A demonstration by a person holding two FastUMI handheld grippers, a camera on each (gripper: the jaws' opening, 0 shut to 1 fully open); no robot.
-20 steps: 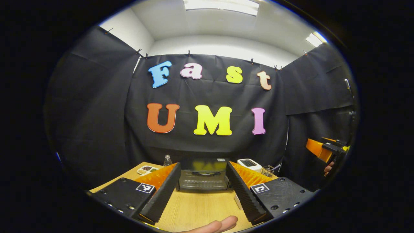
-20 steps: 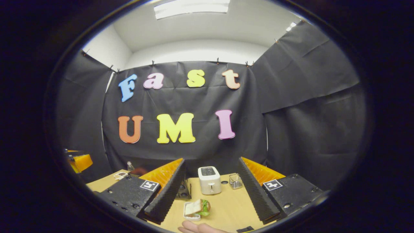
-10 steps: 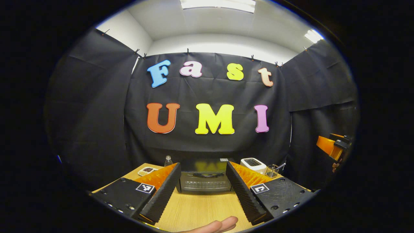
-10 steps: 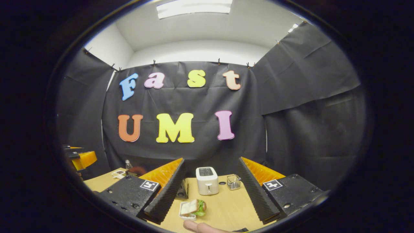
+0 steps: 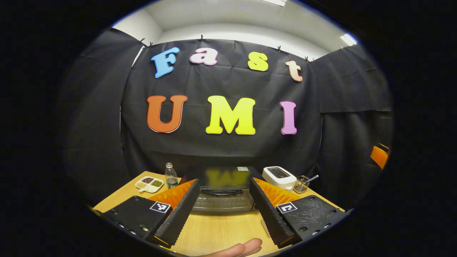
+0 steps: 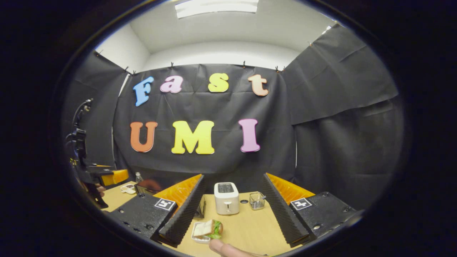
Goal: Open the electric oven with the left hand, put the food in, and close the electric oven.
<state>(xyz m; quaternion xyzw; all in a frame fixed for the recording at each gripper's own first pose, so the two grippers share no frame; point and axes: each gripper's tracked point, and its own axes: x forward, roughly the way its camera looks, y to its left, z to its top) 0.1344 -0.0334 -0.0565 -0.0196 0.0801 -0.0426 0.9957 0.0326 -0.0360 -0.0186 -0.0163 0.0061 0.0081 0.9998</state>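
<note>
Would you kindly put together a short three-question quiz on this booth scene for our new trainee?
1. True or false: the oven door is already open.
2. Multiple choice: the sandwich lies on the table nearest to which item? A) the toaster B) the bottle C) the snack tray
3. Fill in: the left gripper has its jaws ____ and faces the oven's handle.

Key:
1. False; the door is shut, handle untouched.
2. A; the sandwich sits in front of the toaster, between the right gripper's fingers in the right gripper view.
3. Open.
</note>
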